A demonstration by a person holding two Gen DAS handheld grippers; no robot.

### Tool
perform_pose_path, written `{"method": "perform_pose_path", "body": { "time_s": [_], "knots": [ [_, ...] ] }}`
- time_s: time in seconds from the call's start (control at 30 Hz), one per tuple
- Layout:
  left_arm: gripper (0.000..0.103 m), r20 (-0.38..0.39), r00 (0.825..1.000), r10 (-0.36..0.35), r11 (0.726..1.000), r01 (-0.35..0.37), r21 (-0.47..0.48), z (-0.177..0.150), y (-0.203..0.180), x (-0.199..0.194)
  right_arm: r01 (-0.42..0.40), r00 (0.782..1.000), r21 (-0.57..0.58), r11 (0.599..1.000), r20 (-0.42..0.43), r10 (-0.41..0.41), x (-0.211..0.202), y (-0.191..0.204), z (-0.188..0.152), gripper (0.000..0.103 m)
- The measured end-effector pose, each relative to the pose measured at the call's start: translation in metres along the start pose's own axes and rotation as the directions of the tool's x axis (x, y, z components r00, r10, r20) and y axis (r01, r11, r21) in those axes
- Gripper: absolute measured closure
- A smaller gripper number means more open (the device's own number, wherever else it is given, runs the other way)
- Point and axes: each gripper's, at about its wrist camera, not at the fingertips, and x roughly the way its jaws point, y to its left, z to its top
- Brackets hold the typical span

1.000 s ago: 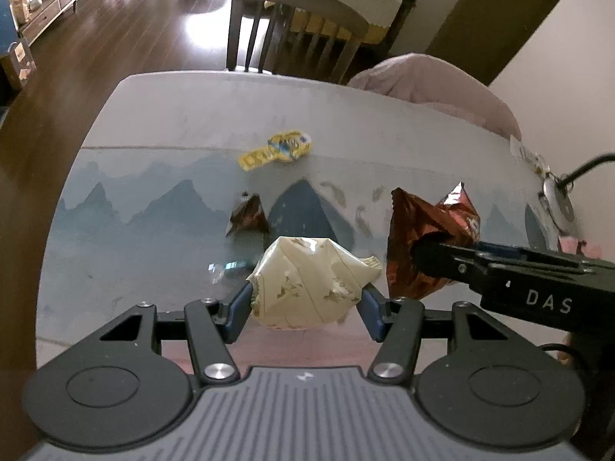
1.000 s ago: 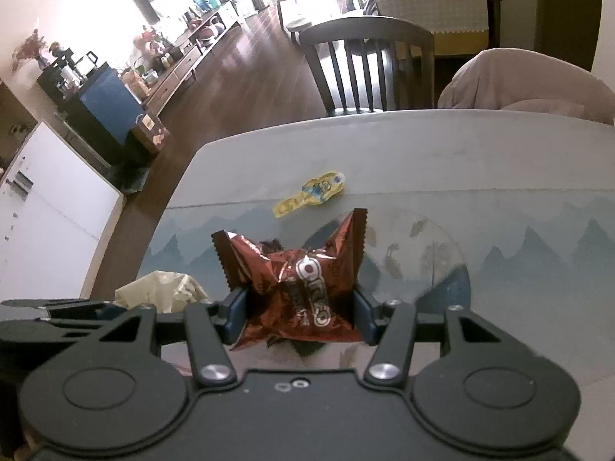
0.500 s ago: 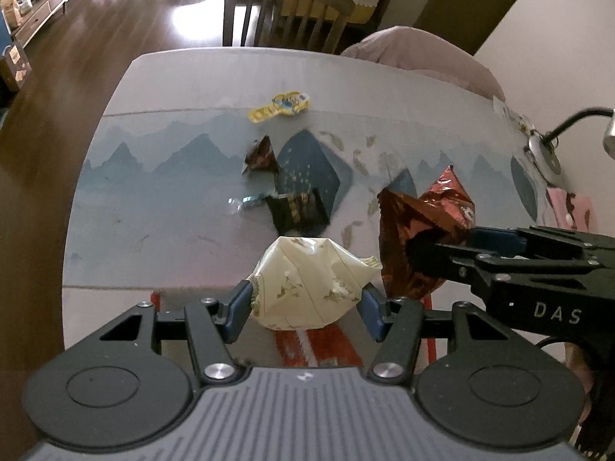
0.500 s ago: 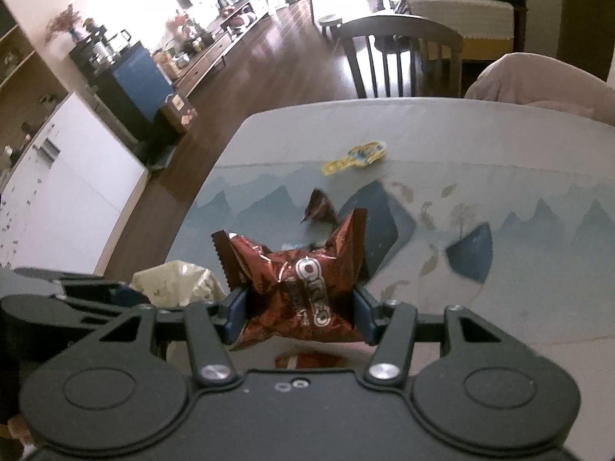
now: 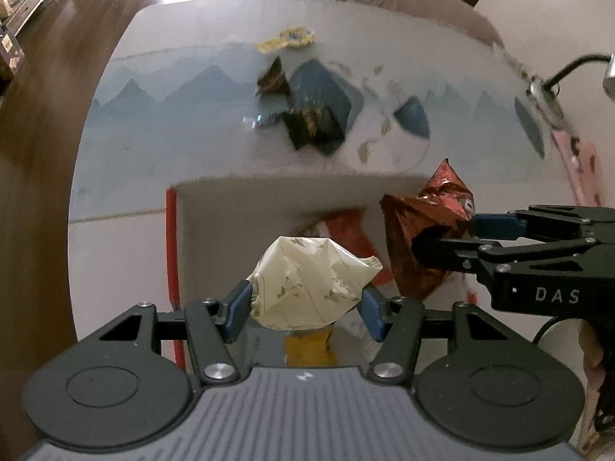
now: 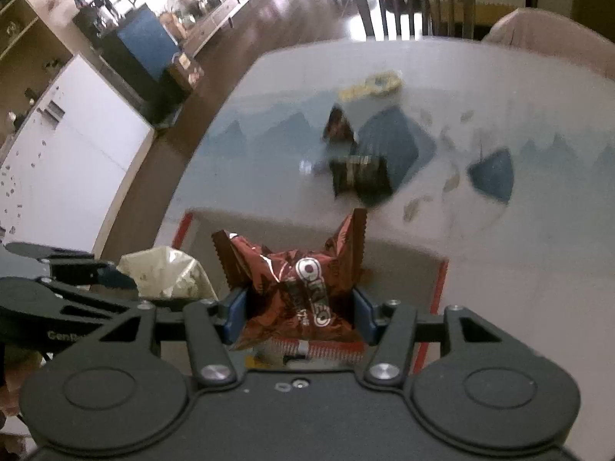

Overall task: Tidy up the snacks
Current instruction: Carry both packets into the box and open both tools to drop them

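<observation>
My left gripper [image 5: 305, 309] is shut on a cream snack packet [image 5: 307, 282], held above an open box with red edges [image 5: 172, 238]. My right gripper [image 6: 298, 317] is shut on a red-brown Oreo packet [image 6: 296, 288], also over the box [image 6: 438, 292]. Each gripper shows in the other's view: the right gripper [image 5: 442, 236] with its packet [image 5: 415, 230] beside the left, and the cream packet [image 6: 169, 272] left of the right. On the table beyond lie a yellow packet [image 5: 286, 38], a small brown packet [image 5: 273, 78] and a dark packet [image 5: 313, 125].
The table [image 5: 192, 23] has a blue mountain-print cover. A lamp base and arm [image 5: 546, 88] stand at its right edge. A wooden chair [image 6: 407, 7] and a pink-covered seat [image 6: 546, 34] are at the far side. Some packets lie inside the box [image 5: 342, 226].
Both grippers have drawn back towards the near edge and risen, carrying their packets. The box has come into view beneath them. The table snacks now lie farther off.
</observation>
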Motion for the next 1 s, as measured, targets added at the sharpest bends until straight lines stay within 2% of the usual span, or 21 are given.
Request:
{"method": "perform_pose_path", "body": {
  "time_s": [0.3,0.43,0.77,1.0],
  "knots": [
    [0.045,-0.098,0.995,0.018,0.999,-0.015,0.033,-0.031,0.002,0.037,0.021,0.994,-0.030,0.999,-0.104,-0.024,0.031,0.009,-0.039,0.048],
    [0.045,-0.117,0.993,0.033,0.999,-0.028,0.042,-0.037,0.003,0.047,0.023,0.990,-0.031,0.999,-0.138,-0.027,0.040,0.010,-0.052,0.048],
    [0.045,-0.144,0.987,0.073,0.995,-0.063,0.071,-0.049,0.003,0.067,0.043,0.981,-0.067,0.997,-0.184,-0.055,0.055,0.014,-0.073,0.048],
    [0.044,-0.168,0.982,0.086,0.995,-0.077,0.061,-0.055,0.007,0.082,0.053,0.980,-0.071,0.996,-0.186,-0.065,0.063,0.016,-0.076,0.047]
  ]
}}
